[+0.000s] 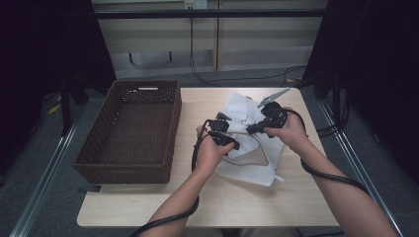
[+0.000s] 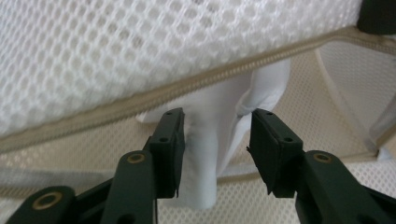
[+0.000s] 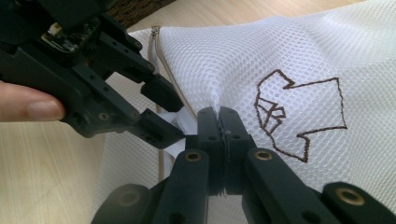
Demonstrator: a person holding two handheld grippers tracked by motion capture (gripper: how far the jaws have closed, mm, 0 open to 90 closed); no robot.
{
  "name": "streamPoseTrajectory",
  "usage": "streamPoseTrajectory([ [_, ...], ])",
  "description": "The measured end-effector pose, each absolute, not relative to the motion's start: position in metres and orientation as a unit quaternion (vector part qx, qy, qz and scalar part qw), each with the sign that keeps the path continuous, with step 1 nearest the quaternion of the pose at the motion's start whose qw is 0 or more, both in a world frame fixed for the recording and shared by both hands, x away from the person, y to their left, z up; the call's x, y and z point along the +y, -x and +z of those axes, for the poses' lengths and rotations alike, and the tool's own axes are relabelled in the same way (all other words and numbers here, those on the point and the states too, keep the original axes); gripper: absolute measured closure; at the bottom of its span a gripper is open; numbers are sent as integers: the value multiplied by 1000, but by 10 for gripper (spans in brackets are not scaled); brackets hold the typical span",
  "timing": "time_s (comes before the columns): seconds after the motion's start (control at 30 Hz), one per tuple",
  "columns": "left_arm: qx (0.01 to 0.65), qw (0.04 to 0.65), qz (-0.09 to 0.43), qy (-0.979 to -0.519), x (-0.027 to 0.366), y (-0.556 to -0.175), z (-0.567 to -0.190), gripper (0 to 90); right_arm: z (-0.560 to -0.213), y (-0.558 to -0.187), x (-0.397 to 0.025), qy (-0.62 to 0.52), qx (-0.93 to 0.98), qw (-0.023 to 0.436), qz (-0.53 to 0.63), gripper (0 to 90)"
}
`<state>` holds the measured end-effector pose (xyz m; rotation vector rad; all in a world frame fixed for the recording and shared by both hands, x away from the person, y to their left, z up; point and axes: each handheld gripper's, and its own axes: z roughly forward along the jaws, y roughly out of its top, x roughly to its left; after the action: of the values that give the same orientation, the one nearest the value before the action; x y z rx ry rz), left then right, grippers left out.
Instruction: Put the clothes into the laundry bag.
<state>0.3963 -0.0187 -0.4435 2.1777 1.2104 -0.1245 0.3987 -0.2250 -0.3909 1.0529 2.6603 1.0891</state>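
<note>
Right tool (image 3: 219,122) clamped on mesh bag (image 3: 261,51), left tool (image 2: 215,140) wide around white cloth (image 2: 210,154) inside

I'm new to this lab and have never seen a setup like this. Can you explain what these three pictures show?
A person holds two handheld tools, each with two black jaws. One picture looks down from above the table; the other two come from cameras riding on each tool. On the table lie a brown wicker basket and a white mesh laundry bag with a beige zipper. The right gripper is shut on the mesh, lifting the bag's upper layer. The left gripper is open, its jaws either side of a white cloth at the bag's opening.
</note>
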Motion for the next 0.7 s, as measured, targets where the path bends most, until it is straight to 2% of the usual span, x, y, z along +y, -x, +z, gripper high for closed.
streamPoseTrajectory([
  [0.27,453,303,-47,-837,-8,-393,-440,433,-392,-399,-225,-343,869,39,355,899],
  [0.33,448,296,-51,-842,-5,-392,-439,436,-392,-399,-225,-342,869,39,354,899],
  [0.53,442,283,-49,-850,-2,-386,-438,527,-392,-399,-225,-343,869,38,354,899],
  [0.7,437,261,-59,-859,0,-382,-440,714,-392,-399,-224,-343,871,38,350,899],
])
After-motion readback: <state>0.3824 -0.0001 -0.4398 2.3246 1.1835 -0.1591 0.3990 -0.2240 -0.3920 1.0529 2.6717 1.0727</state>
